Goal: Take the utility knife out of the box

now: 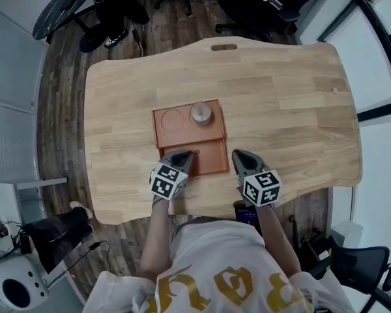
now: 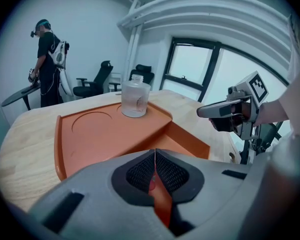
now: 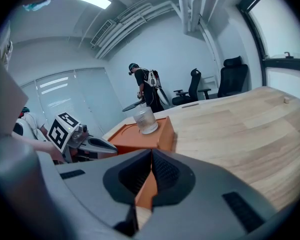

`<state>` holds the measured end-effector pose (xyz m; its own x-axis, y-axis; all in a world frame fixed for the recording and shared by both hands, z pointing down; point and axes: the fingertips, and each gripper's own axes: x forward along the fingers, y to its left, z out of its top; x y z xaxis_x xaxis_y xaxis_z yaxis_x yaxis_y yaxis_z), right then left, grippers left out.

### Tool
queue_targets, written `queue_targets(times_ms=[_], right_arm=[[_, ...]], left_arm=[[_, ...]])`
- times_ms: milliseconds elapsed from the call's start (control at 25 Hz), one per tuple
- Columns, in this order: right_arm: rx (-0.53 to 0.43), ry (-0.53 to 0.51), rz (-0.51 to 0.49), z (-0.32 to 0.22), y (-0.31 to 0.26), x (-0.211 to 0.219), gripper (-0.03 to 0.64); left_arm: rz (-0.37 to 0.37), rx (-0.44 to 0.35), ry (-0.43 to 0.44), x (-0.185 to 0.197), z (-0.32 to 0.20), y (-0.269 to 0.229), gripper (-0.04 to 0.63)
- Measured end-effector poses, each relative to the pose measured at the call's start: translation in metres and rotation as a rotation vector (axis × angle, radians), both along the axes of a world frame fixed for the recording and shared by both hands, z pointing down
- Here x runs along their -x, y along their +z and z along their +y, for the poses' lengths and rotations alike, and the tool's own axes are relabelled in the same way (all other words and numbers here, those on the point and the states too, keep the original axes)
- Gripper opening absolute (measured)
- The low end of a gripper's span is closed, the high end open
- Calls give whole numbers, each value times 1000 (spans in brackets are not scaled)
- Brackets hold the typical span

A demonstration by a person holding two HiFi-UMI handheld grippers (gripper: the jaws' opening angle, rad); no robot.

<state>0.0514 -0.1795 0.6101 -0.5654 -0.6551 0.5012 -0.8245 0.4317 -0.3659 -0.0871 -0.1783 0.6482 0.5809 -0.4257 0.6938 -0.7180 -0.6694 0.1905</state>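
Orange box (image 1: 182, 142) sat mid-desk (image 1: 293, 103), nearly square, with a clear bottle (image 1: 201, 113) standing in its far right corner. Only the gripper views showed a person (image 2: 46, 64) far behind by the chairs (image 2: 92, 84). Both arms reached forward. The left gripper (image 1: 184, 154) tipped down over the box's near edge. The right gripper (image 1: 242, 155) was just beside the box. Both pairs of fingers were pressed together, empty. The knife could not be seen.

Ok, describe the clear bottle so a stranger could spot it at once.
Find the light wooden table, then the flat orange tray on it. The small clear bottle stands upright in the tray's right round recess; the left recess is empty. It is the only see-through thing there.
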Motion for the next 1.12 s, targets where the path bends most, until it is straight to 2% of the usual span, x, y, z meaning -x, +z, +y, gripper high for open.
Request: queue_targets(times_ms=[480, 800, 880, 1000, 1120], right_arm=[[44, 9, 9, -5, 16, -10, 12], [61, 27, 11, -6, 24, -15, 12], [64, 27, 9, -6, 24, -13, 12], [64, 28, 8, -6, 23, -13, 12], [70, 37, 12, -7, 25, -17, 12]], left_arm=[[-113, 95, 78, -7, 3, 31, 11], [-160, 112, 138, -13, 4, 48, 14], [-182, 119, 152, -14, 6, 51, 26], [-201, 132, 155, -15, 6, 55, 101], [-221, 143, 163, -16, 5, 61, 117]])
